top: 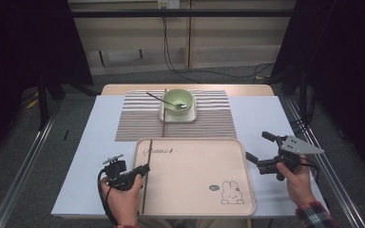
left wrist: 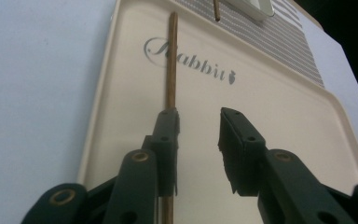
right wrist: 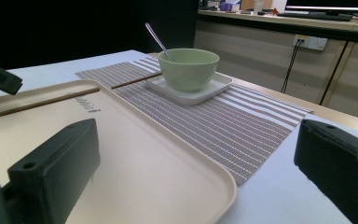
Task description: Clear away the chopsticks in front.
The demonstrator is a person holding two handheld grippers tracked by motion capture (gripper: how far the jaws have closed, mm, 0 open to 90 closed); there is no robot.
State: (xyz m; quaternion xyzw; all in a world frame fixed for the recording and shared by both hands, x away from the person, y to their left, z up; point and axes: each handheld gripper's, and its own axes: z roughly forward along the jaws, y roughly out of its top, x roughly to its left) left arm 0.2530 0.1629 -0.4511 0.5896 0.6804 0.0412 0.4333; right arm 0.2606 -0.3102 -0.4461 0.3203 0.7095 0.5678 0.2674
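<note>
A brown chopstick lies lengthwise along the left side of a beige tray lettered "Rabbit". My left gripper hovers low over it, jaws apart. The stick passes under the left jaw and nothing sits between the pads. A second chopstick rests on the striped mat beyond the tray. My right gripper stands wide open and empty at the tray's right edge.
A green bowl with a metal spoon sits on a white square plate at the far end of the mat. The white table top ends in metal rails on both sides.
</note>
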